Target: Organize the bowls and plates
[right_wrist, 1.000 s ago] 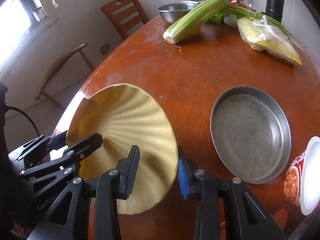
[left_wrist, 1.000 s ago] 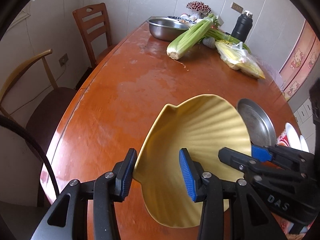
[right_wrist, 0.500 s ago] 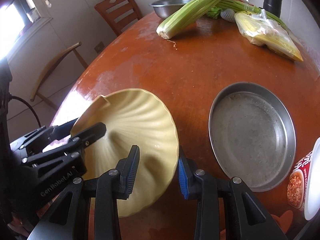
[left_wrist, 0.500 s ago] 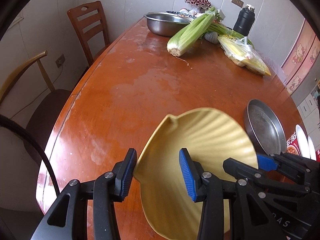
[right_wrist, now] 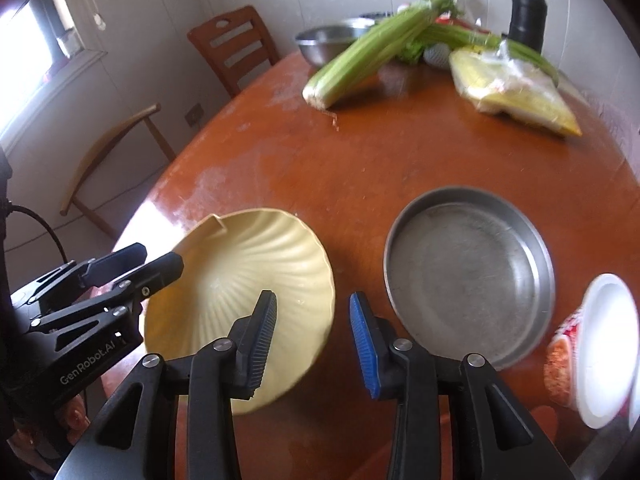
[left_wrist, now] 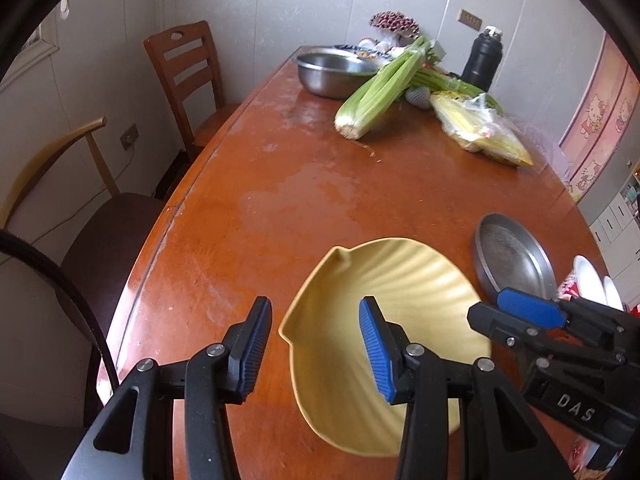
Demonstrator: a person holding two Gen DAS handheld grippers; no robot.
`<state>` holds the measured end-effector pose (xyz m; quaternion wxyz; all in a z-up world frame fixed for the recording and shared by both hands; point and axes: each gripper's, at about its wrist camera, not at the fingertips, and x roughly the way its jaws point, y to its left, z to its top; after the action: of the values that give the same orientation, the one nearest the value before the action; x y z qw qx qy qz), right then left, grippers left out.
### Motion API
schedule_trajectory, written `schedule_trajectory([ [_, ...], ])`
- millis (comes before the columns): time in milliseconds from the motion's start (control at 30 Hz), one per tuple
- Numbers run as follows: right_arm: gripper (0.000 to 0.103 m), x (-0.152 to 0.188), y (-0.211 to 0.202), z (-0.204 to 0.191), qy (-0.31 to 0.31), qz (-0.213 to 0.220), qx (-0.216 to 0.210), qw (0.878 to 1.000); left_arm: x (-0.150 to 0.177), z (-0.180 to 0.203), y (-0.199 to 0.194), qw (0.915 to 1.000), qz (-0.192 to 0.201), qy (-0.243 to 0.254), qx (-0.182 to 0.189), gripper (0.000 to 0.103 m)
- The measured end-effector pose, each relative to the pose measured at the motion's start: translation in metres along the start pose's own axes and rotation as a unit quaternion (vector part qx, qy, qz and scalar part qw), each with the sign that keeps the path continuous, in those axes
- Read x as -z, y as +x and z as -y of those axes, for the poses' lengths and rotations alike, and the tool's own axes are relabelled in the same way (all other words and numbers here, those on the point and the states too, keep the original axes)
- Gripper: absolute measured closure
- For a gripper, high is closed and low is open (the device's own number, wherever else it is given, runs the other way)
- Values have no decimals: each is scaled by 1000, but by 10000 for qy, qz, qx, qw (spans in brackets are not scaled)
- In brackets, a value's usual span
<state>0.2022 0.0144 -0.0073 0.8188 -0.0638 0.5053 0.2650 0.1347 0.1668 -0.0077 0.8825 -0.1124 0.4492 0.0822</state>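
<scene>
While our right gripper [right_wrist: 313, 334] is opening over the yellow plate's [right_wrist: 240, 280] rim and our left [left_wrist: 316, 350] straddles the opposite rim unclamped, the pan [right_wrist: 470, 276] lies nearer our right.

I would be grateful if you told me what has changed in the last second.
The yellow shell-shaped plate has tipped from a steep tilt to lie flatter and lower over the table. The right hand-held gripper, which pinched its rim, is opening its jaws; the rim sits loose between them. The left hand-held gripper still straddles the opposite rim. The steel pan and the celery have not moved.
</scene>
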Motion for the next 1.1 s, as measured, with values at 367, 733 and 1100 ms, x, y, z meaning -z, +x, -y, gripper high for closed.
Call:
schedule_trajectory([
  [367,58,24,-82,14,-186,661,18,9976,13,46,-46,9987,331,323,191,53],
  [733,57,56,-118,58,-117,706,113,9974,34,91,-71,9968,470,529,367,48],
  [1100,57,85,-120,100,-154,329,393,9986,68,129,-64,9960,96,672,575,46],
])
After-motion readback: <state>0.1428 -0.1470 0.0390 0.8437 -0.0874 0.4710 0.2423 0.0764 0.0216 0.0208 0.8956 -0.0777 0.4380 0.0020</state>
